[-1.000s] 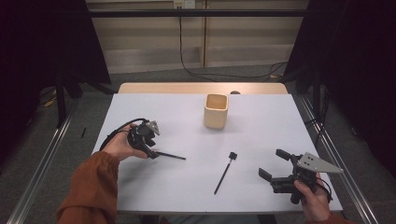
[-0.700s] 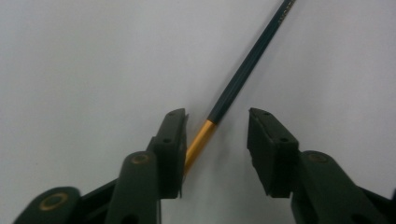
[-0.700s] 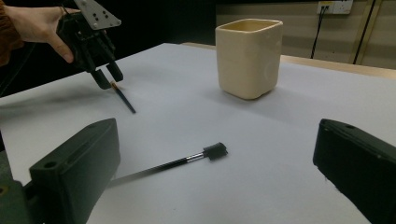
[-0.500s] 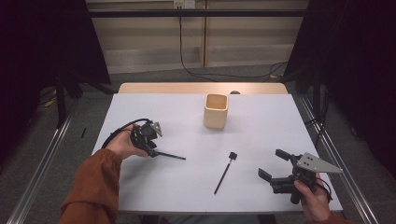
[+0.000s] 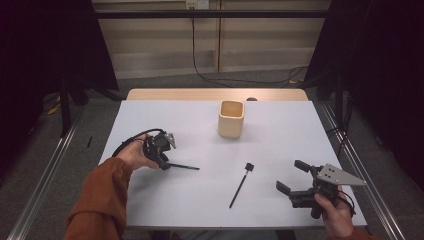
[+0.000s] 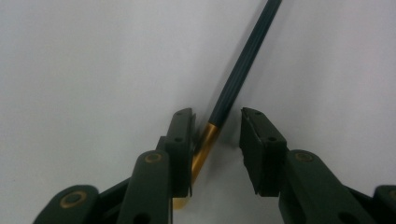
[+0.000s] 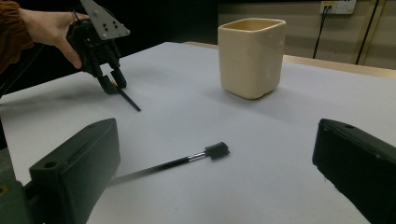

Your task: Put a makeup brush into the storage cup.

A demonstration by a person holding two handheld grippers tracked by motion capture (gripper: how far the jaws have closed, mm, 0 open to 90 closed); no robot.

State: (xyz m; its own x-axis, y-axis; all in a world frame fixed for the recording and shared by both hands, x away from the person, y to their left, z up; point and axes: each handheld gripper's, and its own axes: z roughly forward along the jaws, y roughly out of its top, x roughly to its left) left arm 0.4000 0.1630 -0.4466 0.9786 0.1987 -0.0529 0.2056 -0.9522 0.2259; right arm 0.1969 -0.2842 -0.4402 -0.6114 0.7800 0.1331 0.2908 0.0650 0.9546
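The left tongs [image 6: 216,140], just closing, have the gold-tipped pen [image 6: 243,65] between them but don't pinch it yet. The right tongs [image 5: 299,176] are spread and hold nothing. Both the pen and the brush [image 5: 240,184], at five o'clock from it, lie on the bench [image 5: 280,150]; the cup [image 5: 231,119] looks empty.

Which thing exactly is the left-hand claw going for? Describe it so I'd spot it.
On the white table, look left of the cream cup. A thin dark stick lies between the left gripper jaws. Unlike the other stick with its square black head, this one has a gold end.
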